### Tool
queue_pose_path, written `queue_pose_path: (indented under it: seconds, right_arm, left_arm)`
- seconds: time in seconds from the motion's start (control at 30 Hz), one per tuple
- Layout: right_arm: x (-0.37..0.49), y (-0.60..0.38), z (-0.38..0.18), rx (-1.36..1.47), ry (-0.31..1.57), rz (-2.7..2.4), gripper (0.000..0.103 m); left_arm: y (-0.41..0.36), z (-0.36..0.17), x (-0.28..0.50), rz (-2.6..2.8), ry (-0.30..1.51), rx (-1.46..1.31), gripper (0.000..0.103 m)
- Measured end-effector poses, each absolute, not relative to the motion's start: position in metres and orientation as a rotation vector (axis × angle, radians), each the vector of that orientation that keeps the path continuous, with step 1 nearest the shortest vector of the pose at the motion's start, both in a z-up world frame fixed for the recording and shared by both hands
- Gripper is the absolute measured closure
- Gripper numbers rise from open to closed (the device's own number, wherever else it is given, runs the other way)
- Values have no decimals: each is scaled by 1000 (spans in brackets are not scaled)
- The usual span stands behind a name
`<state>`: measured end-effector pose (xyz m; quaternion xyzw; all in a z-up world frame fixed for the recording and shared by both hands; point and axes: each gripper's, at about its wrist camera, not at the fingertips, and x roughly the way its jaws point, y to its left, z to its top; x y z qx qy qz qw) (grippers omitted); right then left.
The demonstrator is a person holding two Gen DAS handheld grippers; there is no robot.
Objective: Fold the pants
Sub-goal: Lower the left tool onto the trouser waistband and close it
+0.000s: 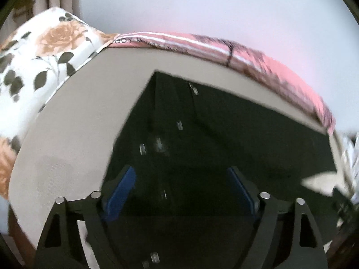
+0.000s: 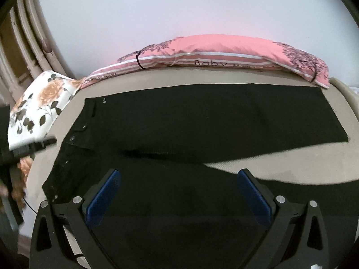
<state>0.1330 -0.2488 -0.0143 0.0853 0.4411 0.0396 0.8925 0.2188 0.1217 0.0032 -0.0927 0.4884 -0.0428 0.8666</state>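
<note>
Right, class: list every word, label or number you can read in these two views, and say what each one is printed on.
"Baby": on the striped band of the long pink bolster pillow at the far edge of the bed, in the right wrist view.
"aby": the same word, partly cut off, on that pillow in the left wrist view.
Smaller script beside "Baby", and more near the pillow's left end: too blurred to read.
Flat black pants, floral white pillow: no text.

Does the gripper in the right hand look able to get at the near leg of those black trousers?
Probably yes. The right gripper hangs open just above the black trousers, whose near leg lies flat on the beige bed with nothing in between.
</note>
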Motion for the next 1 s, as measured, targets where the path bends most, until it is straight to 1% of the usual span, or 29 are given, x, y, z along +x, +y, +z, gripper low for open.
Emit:
queue_pose_path:
  seconds: [0.1,0.13,0.2,0.23,0.47,0.77,0.8,0.87,1.0]
  right_arm:
    - [150,-247,-27,195,952,92,0]
    - [157,-246,-32,200,966,84,0]
    - [165,-245,-41,206,990,76,0]
    - [169,-246,-46,209,1004,72,0]
    - [206,-245,-65,210,1036,64,0]
    - [252,-237,-73,170,1045,62,0]
    - [256,-235,-74,165,1043,64,0]
    - [264,-233,-75,176,1038,72,0]
    - [275,-231,-76,192,1025,78,0]
  left_arm:
    - [142,0,258,-144,1041,-290,37]
    - [151,-4,277,-163,1053,-346,43]
    - [162,-10,299,-217,1069,-417,51]
    - [169,-16,315,-250,1078,-467,57]
    - [193,-56,376,-404,1138,-662,58]
    - [216,-78,397,-422,1150,-672,58]
    - [214,-80,398,-432,1153,-672,59]
    - [210,-82,401,-454,1153,-673,67]
    - [203,-87,407,-475,1153,-641,68]
